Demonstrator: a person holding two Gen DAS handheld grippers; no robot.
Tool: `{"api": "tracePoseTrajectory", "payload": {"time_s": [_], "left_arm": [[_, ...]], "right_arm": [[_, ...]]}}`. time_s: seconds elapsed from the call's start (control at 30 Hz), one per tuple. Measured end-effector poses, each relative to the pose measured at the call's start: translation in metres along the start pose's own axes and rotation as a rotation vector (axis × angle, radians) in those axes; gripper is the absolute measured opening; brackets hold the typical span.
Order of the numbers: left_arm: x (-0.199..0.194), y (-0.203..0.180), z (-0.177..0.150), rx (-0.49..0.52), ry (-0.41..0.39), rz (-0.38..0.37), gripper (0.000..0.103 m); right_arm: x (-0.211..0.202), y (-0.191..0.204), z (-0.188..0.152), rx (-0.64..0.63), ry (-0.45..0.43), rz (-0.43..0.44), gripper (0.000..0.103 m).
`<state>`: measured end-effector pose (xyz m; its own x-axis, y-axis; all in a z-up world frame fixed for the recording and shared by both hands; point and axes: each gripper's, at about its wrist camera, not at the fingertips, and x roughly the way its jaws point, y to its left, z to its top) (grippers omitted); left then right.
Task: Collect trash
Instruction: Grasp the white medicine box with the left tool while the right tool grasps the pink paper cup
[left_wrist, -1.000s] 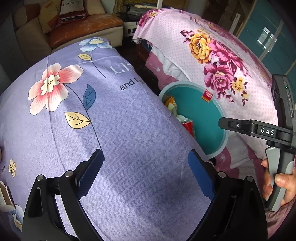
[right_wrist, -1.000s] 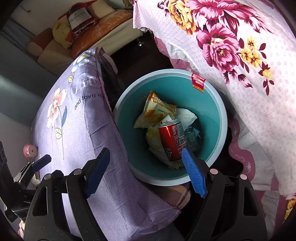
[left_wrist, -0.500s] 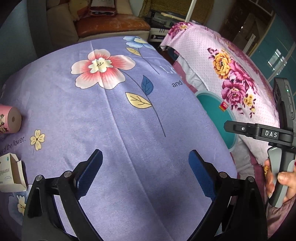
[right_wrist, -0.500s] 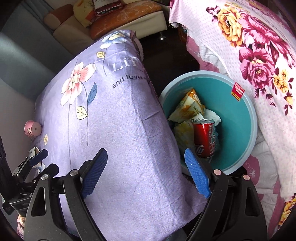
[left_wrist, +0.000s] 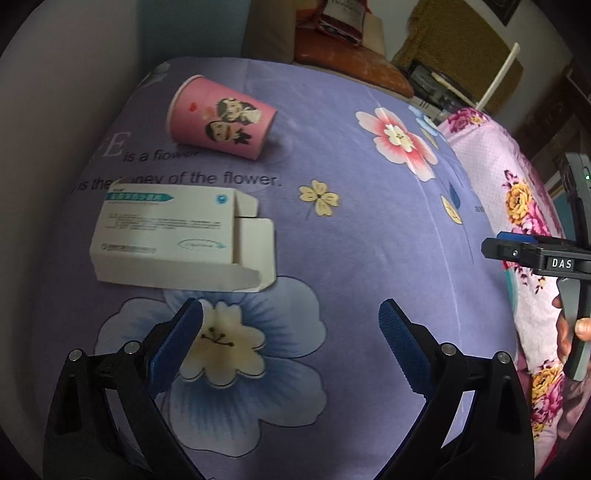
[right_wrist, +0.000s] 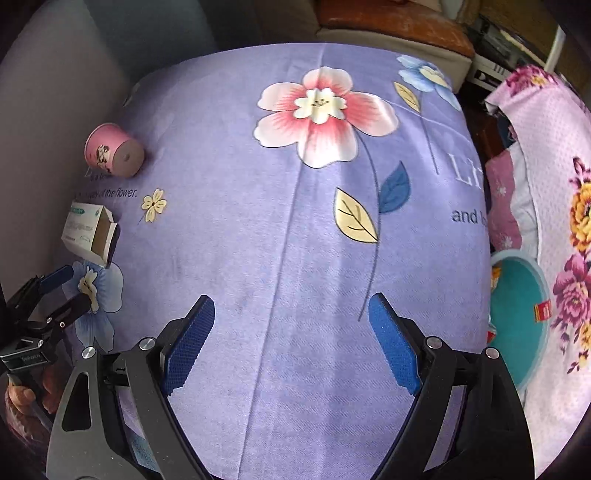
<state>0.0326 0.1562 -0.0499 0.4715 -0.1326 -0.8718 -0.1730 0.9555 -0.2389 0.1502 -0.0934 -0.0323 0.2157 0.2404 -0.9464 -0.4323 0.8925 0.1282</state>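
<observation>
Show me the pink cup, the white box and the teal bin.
pink cup (left_wrist: 221, 122), left wrist view, printed side wall
white box (left_wrist: 166, 229), left wrist view, top face
teal bin (right_wrist: 517, 325), right wrist view, inner wall

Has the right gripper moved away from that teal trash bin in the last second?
Yes. The right gripper now hangs over the purple sheet; the teal bin, earlier directly below, sits at the view's right edge.

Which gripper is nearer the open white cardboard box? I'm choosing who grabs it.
Left. The left gripper hovers just short of the white cardboard box; the right gripper is farther away, over mid-sheet.
</observation>
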Motion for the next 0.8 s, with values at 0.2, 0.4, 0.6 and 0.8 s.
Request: {"api": "tracePoseTrajectory", "payload": {"time_s": [0.2,0.4,0.6,0.8], "left_arm": [[-0.009,0.059,-0.006,-0.073,0.0,0.056,0.096],[-0.008,0.085,-0.011,-0.083,0.015,0.078,0.096],[0.0,0.108,-0.002,-0.102,0.027,0.11,0.096],[0.002,0.123,0.011,-0.127,0.004,0.141,0.096]], "right_arm": [[0.011,0.084,0.051,-0.243,0.036,-0.012,0.081],[0.027,0.157,0.097,-0.434,0.067,0.004,0.081],[0.048,0.203,0.131,-0.517,0.112,0.052,0.081],[0.077,0.231,0.158,-0.587,0.153,0.035,0.081]]}}
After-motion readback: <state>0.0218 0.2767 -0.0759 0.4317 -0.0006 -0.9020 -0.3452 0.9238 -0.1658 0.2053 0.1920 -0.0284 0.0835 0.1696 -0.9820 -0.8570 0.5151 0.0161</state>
